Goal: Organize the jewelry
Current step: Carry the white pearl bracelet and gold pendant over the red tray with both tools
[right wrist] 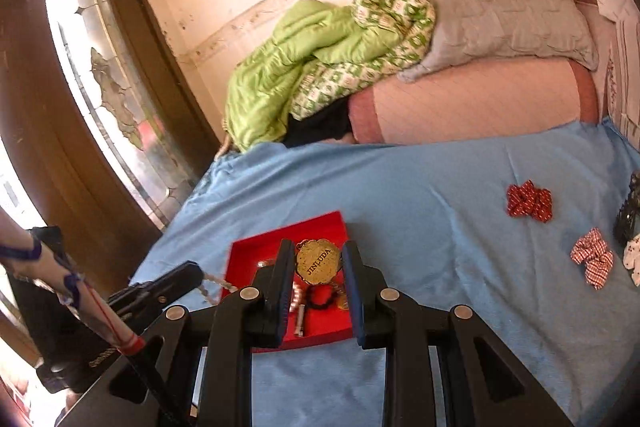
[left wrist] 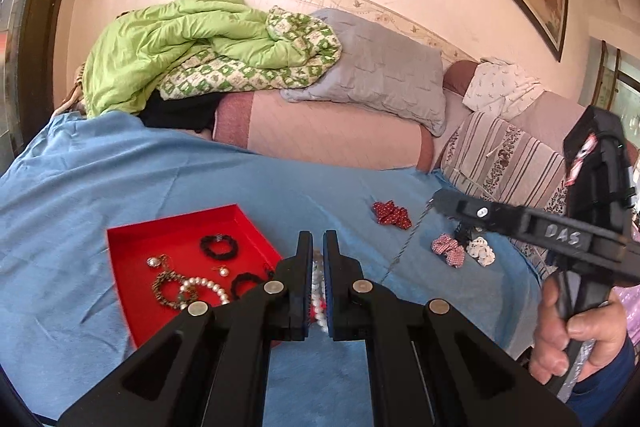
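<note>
Both tools hang above a bed spread with blue cloth [left wrist: 120, 179]: the left tool [left wrist: 318, 267] is pinched together on a white pearl strand [left wrist: 318, 291], and the right tool [right wrist: 316, 291], partly closed, clamps a scalloped gold tag [right wrist: 319, 261] stamped JINLUDA, a thin chain [left wrist: 404, 247] trailing from it. By the look of it the job is well advanced. A shallow red cardboard tray [left wrist: 132, 243] near the bed's front edge already holds a pearl bracelet [left wrist: 208, 287], a bronze chain bracelet [left wrist: 166, 289], black beaded bands [left wrist: 219, 246] and pearl earrings [left wrist: 154, 261]. Left toward the bed's right edge: a red dotted fabric scrunchie [left wrist: 392, 213], a gingham scrunchie [left wrist: 449, 249] and a white one [left wrist: 482, 251].
</note>
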Available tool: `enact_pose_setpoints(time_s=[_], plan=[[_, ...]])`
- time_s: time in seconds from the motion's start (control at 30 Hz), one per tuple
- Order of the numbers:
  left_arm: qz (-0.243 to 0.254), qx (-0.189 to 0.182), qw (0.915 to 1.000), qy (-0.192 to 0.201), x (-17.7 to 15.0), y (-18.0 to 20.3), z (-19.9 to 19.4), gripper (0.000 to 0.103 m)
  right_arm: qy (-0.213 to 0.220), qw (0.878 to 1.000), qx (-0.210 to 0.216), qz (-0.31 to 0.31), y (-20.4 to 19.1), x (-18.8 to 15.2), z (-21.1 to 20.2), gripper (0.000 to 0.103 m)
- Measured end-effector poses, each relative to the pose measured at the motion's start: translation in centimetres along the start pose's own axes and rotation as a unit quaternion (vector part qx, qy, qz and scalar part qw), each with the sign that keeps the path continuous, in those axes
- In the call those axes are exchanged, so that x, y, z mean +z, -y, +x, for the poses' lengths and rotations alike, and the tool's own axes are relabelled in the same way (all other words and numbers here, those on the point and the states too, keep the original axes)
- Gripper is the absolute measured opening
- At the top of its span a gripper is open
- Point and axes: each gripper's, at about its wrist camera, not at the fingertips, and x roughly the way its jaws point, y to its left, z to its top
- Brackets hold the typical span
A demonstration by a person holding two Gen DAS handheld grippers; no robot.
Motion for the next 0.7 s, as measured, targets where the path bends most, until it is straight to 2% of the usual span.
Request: enact_pose_setpoints(time_s=[0.33,0.7], plan=[[-0.041,0.03,0.9986,-0.017,-2.2,-4.9,1.2,0.005,-0.015,1.0,0.02,-0.013,-2.2,-0.2,2.2,0.026],[-0.105,0.068,0.9914,-0.038,-6.0,-10.0,4.8,0.005,-0.045,0.999,0.025,-0.011,-2.7,-1.3,5.9,0.026]])
